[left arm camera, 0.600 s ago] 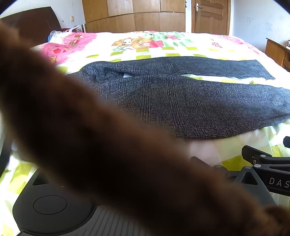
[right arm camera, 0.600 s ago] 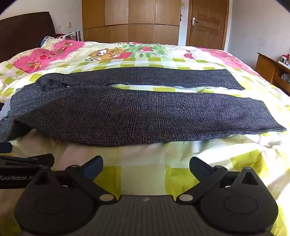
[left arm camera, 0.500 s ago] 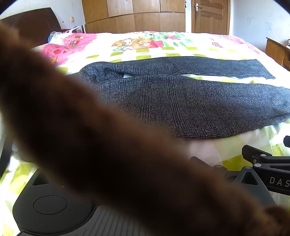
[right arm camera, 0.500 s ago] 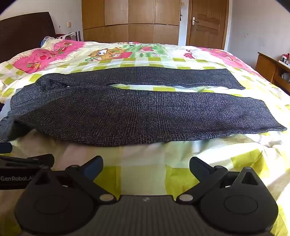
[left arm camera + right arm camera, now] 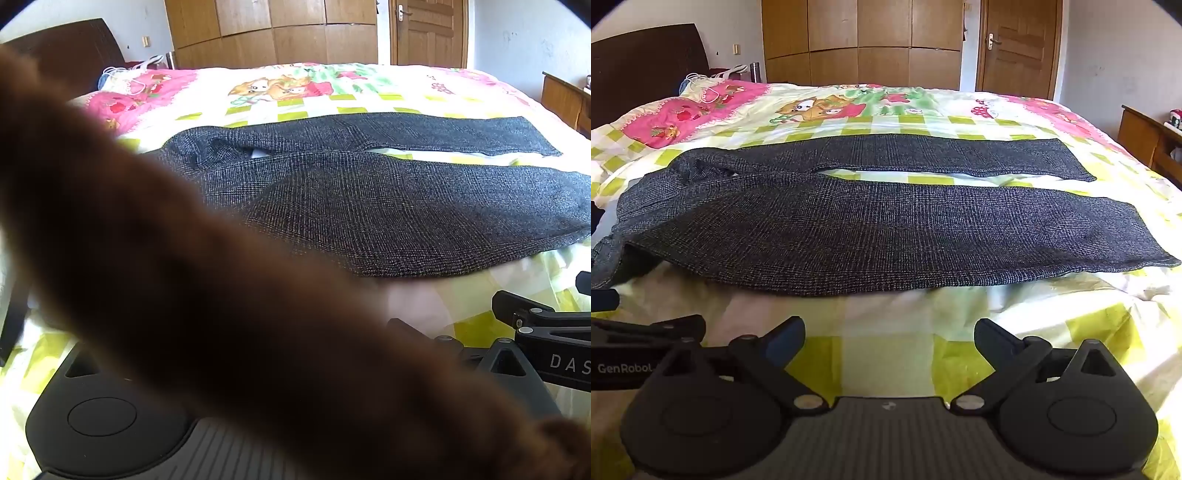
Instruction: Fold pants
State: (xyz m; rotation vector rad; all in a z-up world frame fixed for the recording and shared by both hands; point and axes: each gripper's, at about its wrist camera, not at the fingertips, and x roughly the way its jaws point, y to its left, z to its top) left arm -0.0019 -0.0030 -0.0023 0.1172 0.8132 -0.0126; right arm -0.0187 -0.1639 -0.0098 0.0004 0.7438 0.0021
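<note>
- Nothing has moved since the earlier frames: the pants [image 5: 871, 229] lie in the same place and both claws keep the same pose.
- These dark grey checked pants are spread flat on the bed [image 5: 886, 122], waist at the left, two legs running to the right; the near leg is close to the bed's near edge, the far leg lies apart from it with a strip of bedcover between.
- At the near left the waist corner hangs a little over the edge of the bed.
- Right claw [image 5: 889, 338] is wide open and empty, hovering over the bedcover just before the near leg, not touching it.
- Left claw [image 5: 402, 326] is mostly hidden by a blurred brown thing [image 5: 184, 277] close to the lens; from what shows, it seems open too, with nothing in it.
- My judgement: the task is at its very start, no fold is made yet.
- Next move probably needs each claw to go forward and down to the near leg's edge, one near the waist and one near the hem, pinch only that layer, then carry it over onto the far leg.
</note>
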